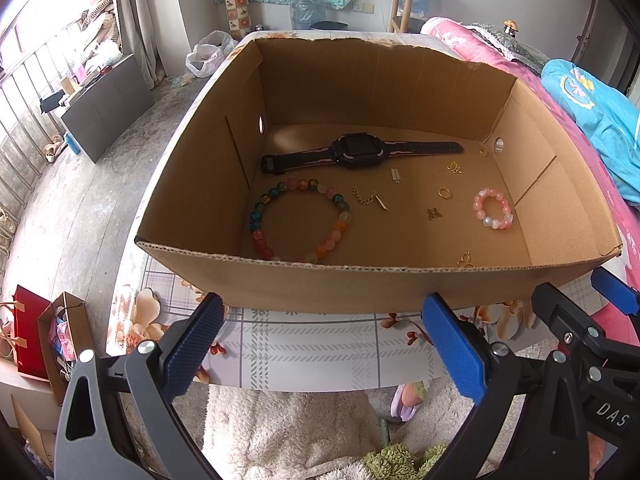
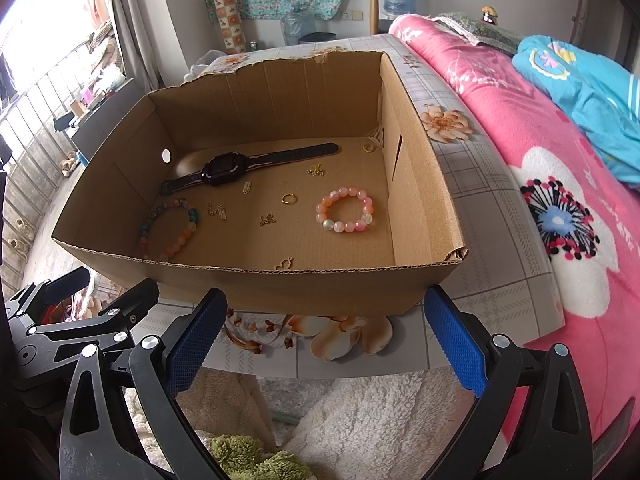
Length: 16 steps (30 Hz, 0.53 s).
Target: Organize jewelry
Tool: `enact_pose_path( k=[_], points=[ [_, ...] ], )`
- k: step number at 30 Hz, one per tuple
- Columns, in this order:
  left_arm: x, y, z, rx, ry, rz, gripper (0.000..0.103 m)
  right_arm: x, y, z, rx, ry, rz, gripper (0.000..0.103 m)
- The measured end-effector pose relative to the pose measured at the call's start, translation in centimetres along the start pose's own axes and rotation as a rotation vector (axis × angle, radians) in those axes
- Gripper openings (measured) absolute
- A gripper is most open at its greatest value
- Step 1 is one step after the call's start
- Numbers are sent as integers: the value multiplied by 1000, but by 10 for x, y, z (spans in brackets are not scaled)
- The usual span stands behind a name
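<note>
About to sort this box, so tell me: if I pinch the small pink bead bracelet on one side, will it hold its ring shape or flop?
The small pink bead bracelet will probably sag, since it looks like separate round beads strung together. The smooth, glossy beads may slip between the pads. It seems light.

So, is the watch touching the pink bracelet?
Apart. The right wrist view shows bare box floor between the watch and the pink bracelet.

Right tool (image 2: 324, 336) agape before jewelry box (image 2: 280, 284).
</note>
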State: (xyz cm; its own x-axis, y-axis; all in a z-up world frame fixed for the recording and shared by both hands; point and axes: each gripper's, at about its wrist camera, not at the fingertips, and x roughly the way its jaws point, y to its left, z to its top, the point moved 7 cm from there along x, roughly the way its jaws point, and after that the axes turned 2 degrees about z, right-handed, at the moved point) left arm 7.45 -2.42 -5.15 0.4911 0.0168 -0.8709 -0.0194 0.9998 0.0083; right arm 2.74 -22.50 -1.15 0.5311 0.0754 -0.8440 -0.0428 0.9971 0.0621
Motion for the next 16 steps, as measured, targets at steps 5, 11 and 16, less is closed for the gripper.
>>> enact_pose_path(
  k=[5,11,16],
  points=[
    [-2,-1,0,9,-13,7,97,0,-1,0,4,0,1,95],
    [-1,1,-1,-3,0,-6,97,0,-1,0,2,0,0,95],
    [0,1,-1,-3,1,-5,98,0,0,0,1,1,1,95]
  ],
)
